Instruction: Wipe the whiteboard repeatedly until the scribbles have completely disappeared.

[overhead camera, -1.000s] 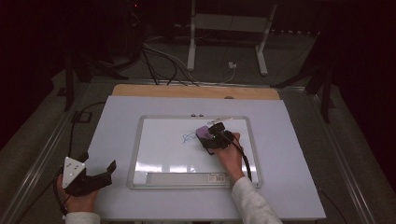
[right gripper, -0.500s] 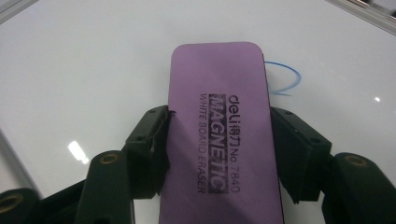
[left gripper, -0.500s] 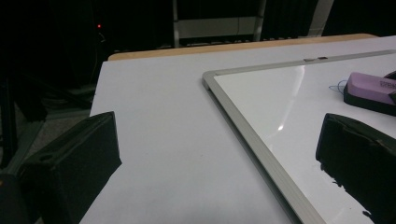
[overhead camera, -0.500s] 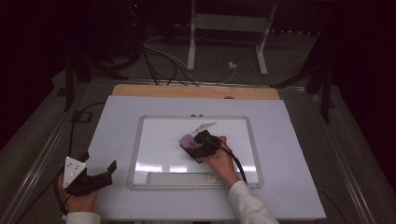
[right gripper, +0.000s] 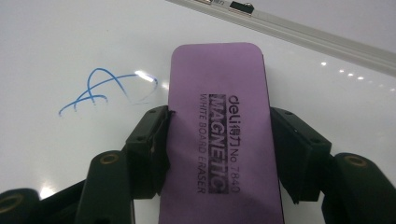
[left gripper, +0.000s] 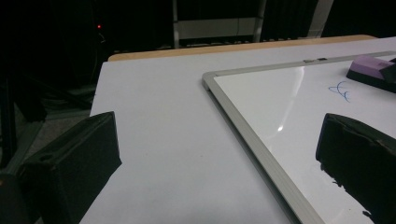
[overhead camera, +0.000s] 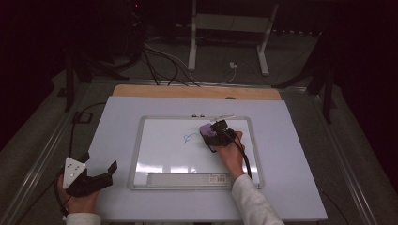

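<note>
Between the right tool's [right gripper: 219, 154] jaws sits the purple eraser [right gripper: 219, 121], clamped flat on the whiteboard [overhead camera: 159, 154]; the blue scribble [right gripper: 105, 88] lies at its nine o'clock. A tilted eraser would probably leave streaks. At the tabletop's [overhead camera: 117, 112] seven o'clock, the left tool [overhead camera: 96, 180] rests wide, holding nothing.

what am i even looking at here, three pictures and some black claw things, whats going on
A person sits at a table holding a two-jaw gripper in each hand. One picture looks down from above; the other two come from cameras riding on the grippers, so the black shapes at the bottom are jaws. A whiteboard lies on the table with a blue scribble on it. The right gripper is clamped on a purple eraser beside the scribble. The left gripper rests open near the table's edge, holding nothing.
</note>
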A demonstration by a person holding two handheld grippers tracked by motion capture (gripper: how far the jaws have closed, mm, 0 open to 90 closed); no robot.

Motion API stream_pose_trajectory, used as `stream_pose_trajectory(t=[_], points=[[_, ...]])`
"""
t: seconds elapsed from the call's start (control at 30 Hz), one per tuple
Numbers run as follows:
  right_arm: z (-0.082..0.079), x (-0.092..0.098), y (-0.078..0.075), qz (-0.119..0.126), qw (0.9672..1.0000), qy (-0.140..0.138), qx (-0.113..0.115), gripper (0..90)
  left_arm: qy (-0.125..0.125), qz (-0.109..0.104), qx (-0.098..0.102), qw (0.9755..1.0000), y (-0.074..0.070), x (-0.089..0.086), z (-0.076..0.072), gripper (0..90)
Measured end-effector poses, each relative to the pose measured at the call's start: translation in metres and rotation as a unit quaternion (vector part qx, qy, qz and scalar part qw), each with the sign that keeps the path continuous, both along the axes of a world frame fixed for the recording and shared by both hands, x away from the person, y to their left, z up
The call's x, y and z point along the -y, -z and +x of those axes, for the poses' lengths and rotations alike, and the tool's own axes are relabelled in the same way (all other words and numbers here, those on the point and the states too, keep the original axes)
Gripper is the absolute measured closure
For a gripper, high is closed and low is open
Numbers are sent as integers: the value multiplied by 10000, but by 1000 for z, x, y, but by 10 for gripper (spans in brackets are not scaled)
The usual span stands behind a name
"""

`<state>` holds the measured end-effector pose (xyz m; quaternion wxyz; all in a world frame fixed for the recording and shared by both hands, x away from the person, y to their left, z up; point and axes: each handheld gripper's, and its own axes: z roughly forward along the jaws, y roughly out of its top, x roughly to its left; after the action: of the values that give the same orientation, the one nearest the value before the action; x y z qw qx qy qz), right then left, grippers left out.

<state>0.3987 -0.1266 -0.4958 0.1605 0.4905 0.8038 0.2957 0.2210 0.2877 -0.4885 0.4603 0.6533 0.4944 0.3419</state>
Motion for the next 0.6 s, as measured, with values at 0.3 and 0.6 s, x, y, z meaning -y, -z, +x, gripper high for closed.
stream_pose_trajectory(t=[0.3,0.6], points=[[-18,-34,0,110,9957,-917,-121,413,-1,12,-15,10000,0,1,0,6],[-21,-48,0,18,9922,-1248,-38,414,-7,1,5,10000,0,0,-1,6]])
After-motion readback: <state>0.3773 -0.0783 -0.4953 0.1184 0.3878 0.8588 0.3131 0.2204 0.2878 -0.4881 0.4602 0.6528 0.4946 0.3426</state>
